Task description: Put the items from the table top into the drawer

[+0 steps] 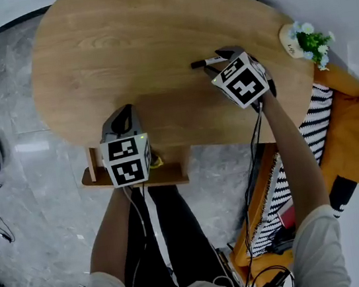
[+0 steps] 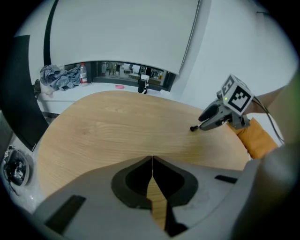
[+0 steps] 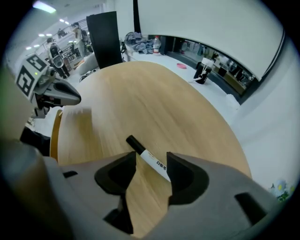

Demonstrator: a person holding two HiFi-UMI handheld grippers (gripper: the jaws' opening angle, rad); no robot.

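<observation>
Forearms reach up from the bottom of the head view, each hand holding a gripper. The left gripper [image 1: 124,116] sits at the near edge of the wooden table [image 1: 137,39], above the open drawer [image 1: 171,174], with its jaws pressed together on nothing. The right gripper [image 1: 219,60] points down with its jaws spread. A white marker [image 3: 149,158] with a black cap lies flat on the table top between them, not pinched.

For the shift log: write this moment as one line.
right tongs: open, astride white marker with black cap, not gripped | marker: lying on oval wooden table | left tongs: shut, empty
</observation>
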